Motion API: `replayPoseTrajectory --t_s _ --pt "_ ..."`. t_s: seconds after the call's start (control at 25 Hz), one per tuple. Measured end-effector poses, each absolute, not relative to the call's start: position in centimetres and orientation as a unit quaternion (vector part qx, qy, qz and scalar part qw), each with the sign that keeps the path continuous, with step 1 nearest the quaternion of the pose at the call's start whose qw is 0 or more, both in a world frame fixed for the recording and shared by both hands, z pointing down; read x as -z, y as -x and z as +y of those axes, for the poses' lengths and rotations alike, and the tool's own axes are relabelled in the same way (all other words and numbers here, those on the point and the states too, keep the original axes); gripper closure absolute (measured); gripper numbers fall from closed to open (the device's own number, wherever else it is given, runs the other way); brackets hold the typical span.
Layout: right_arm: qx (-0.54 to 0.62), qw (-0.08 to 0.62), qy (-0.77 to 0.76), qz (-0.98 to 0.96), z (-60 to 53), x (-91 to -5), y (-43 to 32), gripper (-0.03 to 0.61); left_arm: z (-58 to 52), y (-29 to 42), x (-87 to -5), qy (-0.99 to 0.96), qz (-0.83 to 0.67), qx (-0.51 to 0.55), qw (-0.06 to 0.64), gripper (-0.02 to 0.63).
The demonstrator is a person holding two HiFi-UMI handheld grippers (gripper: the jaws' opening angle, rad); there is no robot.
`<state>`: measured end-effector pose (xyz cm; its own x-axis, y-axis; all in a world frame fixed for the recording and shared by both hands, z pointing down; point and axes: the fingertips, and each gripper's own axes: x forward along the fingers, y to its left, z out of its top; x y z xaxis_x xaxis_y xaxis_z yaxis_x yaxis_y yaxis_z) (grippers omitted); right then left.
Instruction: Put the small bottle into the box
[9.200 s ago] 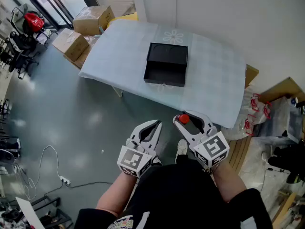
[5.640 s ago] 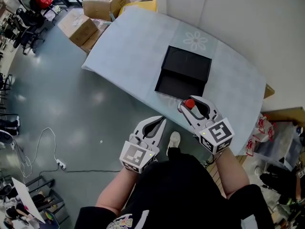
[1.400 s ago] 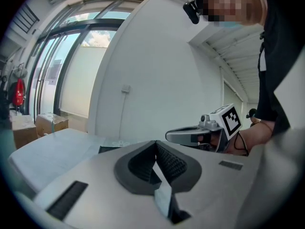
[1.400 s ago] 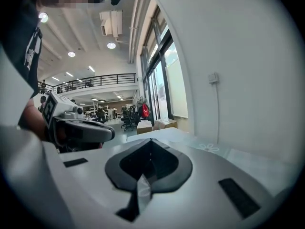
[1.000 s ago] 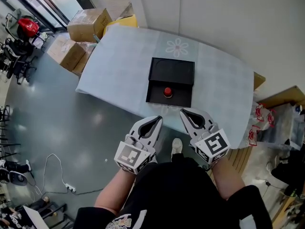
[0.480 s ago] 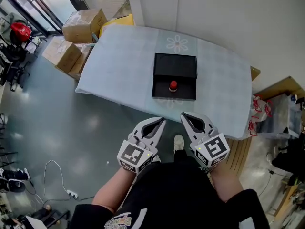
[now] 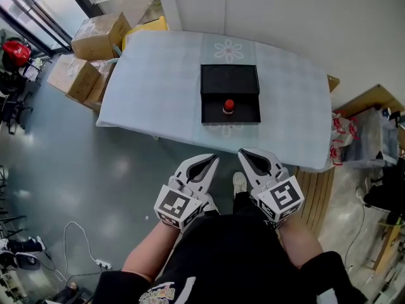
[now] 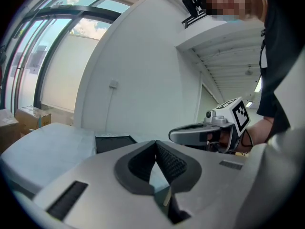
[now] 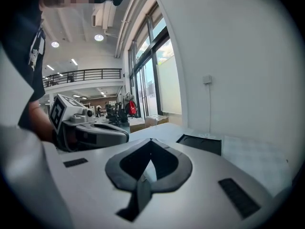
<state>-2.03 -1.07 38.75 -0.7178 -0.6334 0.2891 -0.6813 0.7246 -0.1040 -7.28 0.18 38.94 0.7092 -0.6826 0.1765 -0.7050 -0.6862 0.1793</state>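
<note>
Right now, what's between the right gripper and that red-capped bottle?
Head view: between the right gripper and the small bottle lie only the black box front wall and a bare strip of tablecloth.

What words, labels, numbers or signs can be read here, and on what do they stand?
None can be read.
Marker cubes: square coded patterns, no letters.
Shirt print: cut off, unreadable.
Plastic bags: red print too small.
Cardboard boxes: any labels too small.
</note>
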Motion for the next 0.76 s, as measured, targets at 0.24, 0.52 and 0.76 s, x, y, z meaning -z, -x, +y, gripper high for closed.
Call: replayPoseTrajectory --t_s 0.24,0.52,0.76 --pt "-0.102 0.117 -0.369 -0.916 -0.6 -38.5 2.0 0.569 0.4 7.2 -38.8 -0.921 -0.369 -0.047 0.115 0.606" --pt "-0.097 0.116 -0.370 -0.917 -0.3 -38.2 2.0 0.569 0.8 7.1 -38.7 -0.921 -0.367 -0.048 0.119 0.606" --pt "-0.096 0.116 -0.369 -0.917 0.3 -38.0 1.8 0.569 1.5 7.0 -38.7 -0.920 -0.369 -0.048 0.121 0.606"
